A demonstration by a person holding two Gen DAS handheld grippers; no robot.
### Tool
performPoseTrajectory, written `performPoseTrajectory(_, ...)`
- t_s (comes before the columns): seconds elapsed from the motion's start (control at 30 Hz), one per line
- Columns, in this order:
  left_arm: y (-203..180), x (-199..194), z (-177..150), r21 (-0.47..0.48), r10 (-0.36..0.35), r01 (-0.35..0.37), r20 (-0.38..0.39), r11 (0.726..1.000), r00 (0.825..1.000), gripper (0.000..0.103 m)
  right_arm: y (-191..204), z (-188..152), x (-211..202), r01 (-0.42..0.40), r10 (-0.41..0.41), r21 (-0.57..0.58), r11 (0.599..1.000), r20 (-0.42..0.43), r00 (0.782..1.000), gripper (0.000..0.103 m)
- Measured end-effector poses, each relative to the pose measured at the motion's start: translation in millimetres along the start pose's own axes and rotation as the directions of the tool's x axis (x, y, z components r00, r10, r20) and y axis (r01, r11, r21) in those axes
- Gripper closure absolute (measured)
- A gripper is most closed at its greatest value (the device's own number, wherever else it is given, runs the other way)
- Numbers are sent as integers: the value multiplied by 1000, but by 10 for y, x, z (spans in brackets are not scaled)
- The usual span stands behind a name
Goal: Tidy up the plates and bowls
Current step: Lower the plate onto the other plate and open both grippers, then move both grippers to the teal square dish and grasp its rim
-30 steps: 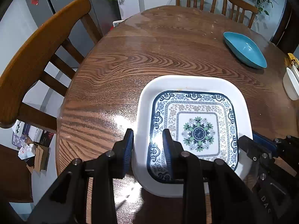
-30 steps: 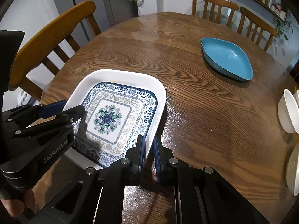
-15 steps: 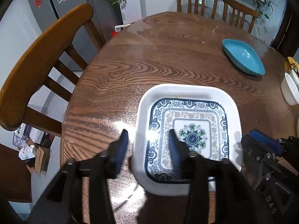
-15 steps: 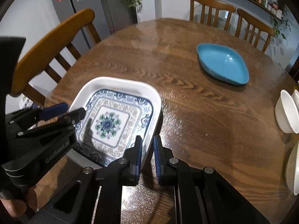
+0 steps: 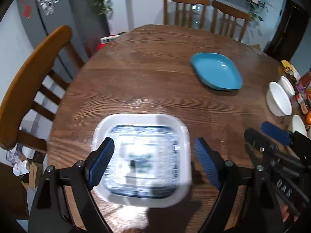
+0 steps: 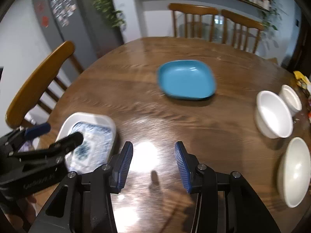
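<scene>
A: Left claw opening, nothing gripped; the patterned plate lies flat on the bench under its spread pads. Right claw opening too, only bare wood between its fingers.

B: Why let go there?

A: Looks like the plate's spot, near edge. Blue plate sits mid-bench, white bowls at the right.

B: Versus a second ago?

A: Both claws pinched the plate's rim then; now they're off it and pulled back higher.
</scene>
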State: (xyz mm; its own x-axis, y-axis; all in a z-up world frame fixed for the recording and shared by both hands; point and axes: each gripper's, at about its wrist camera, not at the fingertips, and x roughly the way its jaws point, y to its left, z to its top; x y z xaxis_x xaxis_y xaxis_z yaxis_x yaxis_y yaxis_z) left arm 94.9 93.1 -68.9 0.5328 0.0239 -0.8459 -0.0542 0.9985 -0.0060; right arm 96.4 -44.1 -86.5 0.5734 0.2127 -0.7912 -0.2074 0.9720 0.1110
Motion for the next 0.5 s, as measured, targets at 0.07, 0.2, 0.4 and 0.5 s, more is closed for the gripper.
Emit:
performPoseTrajectory(0.07, -148, -10, 43, 5, -23, 23, -5, 1000, 1000, 19, -160, 51, -32, 13, -13, 21, 1000, 6, 1000, 57)
performPoseTrajectory(0.2, -493, -80, 184, 10, -58, 58, -3, 998, 998, 18, -472, 179, -120, 46, -46, 45, 998, 21, 999, 57)
performPoseTrajectory(0.4, -931, -216, 406, 13, -94, 93, 22, 996, 995, 18, -752, 425, -261, 58, -61, 42, 997, 61, 996, 57)
performPoseTrajectory(0.5, -1014, -242, 613, -12, -86, 86, 45, 996, 995, 16, -843, 586, -300, 63, -66, 41, 997, 85, 994, 57)
